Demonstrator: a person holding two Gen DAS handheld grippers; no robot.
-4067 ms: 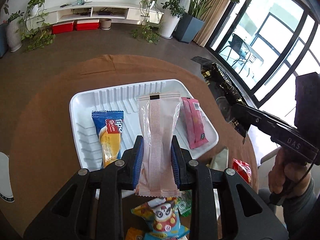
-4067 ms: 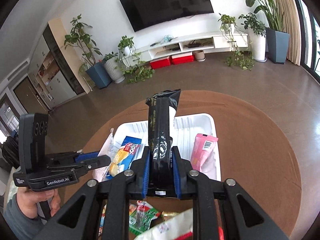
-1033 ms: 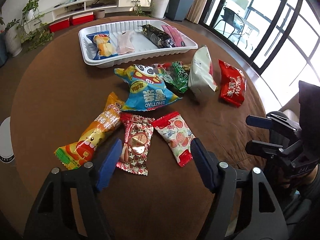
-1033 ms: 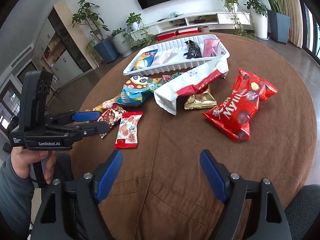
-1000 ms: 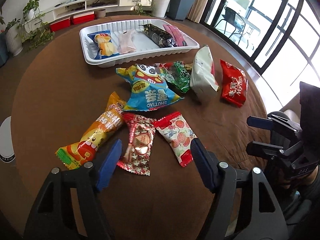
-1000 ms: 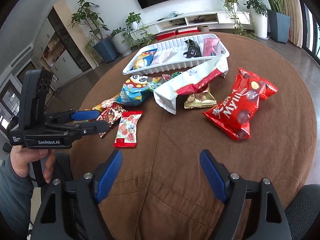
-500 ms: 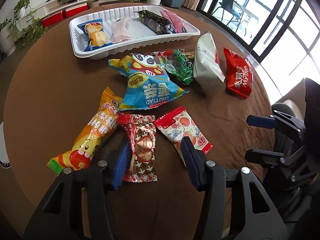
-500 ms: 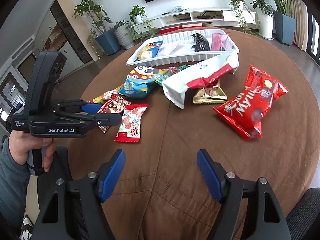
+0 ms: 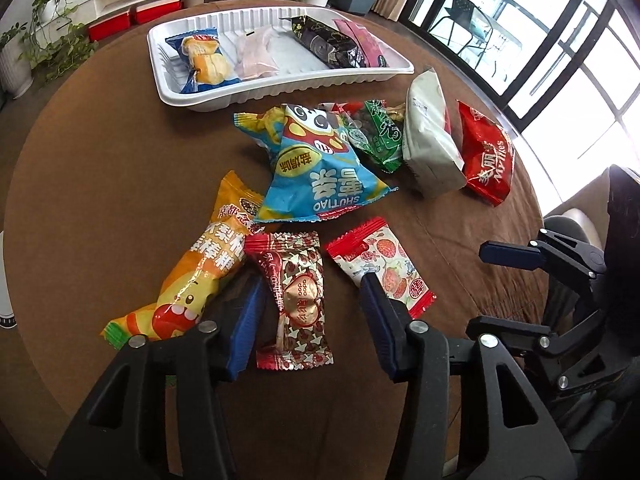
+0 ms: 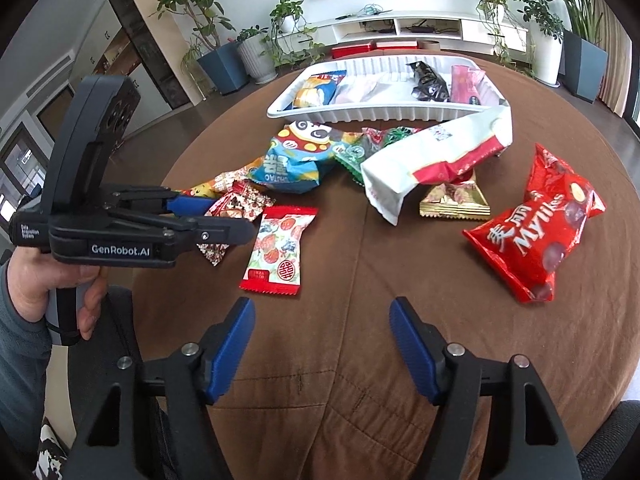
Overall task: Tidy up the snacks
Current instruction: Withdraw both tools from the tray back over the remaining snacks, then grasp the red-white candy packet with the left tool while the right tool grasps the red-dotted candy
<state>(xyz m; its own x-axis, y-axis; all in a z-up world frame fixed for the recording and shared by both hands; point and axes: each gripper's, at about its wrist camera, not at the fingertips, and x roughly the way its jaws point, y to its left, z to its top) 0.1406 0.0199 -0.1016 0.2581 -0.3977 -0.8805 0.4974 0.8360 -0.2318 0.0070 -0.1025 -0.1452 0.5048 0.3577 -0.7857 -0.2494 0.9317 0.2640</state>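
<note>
Your left gripper (image 9: 310,308) sits low over the brown tablecloth (image 10: 360,264) with its jaws straddling the red-and-silver candy packet (image 9: 294,300). The jaws have just been closing in on it, yet a gap shows on either side of the wrapper, so they are not yet pressing it; whether the left pad brushes the wrapper's edge is hard to judge through the fisheye. The orange snack stick (image 9: 192,276) lies just left of that packet, touching it near the top, and the strawberry-print packet (image 9: 384,264) lies just to its right, partly under the right finger.

Your right gripper (image 10: 322,344) hovers released over bare cloth near the table's edge; its jaws have just been narrowing, with nothing between them. The red Mylikes bag (image 10: 540,220) lies ahead to its right.

Farther back, the blue panda bag (image 9: 316,168), a green packet (image 9: 380,136) and a white pouch (image 9: 430,140) crowd together in front of the white tray (image 9: 280,92). In the tray lie four snacks side by side: a blue cake packet (image 9: 202,60), a pale pink wrapper (image 9: 256,58), a black packet (image 9: 326,42) and a pink bar (image 9: 364,42).
</note>
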